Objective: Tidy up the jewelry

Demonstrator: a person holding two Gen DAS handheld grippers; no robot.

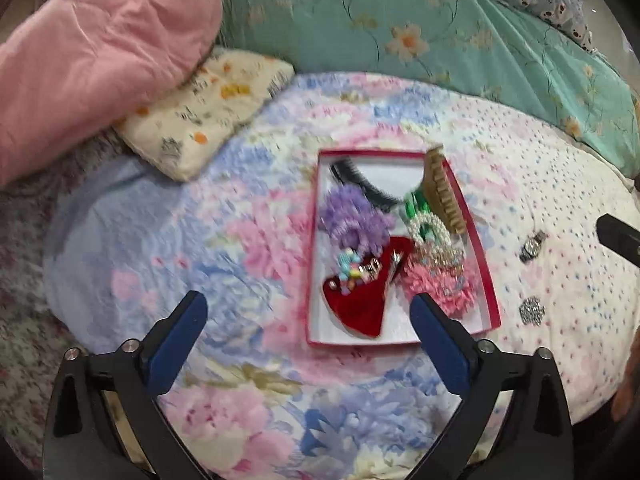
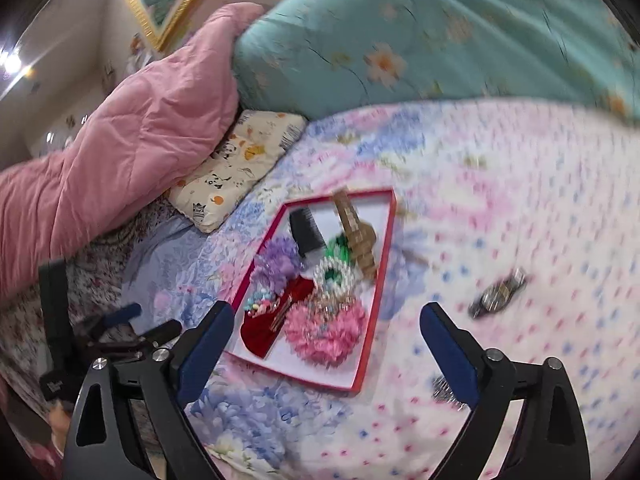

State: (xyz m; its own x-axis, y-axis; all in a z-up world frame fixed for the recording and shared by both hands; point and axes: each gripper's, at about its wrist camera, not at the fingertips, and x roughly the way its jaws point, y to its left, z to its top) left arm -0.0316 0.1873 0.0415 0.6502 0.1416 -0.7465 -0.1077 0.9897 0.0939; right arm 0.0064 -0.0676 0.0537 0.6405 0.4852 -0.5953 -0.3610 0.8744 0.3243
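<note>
Shallow red-rimmed cardboard box with white floor (image 1: pixel 486 276), lying on a floral quilted bedspread (image 1: pixel 224 240) and already holding a purple frilly scrunchie (image 1: pixel 352 216), a pink frilly scrunchie (image 1: pixel 444 284), a white pearl bracelet (image 1: pixel 430 226), a black comb (image 1: pixel 360 184), a wooden brush (image 1: pixel 442 192) and a red velvet pad (image 1: pixel 360 304). Left gripper (image 1: pixel 308 320) and right gripper (image 2: pixel 326 330) both hover above the bed, blue-padded fingers spread wide, nothing between them. Two pieces remain outside, at 3 o'clock of the box: a silver metal wristwatch (image 2: pixel 498 294), near; a small round glittering brooch (image 1: pixel 532 311), nearer the lower corner. Step in hand, judged: collecting the last loose items. The next move calls for lowering the right gripper over the wristwatch, which lies at 2 o'clock of it, and closing on the case
</note>
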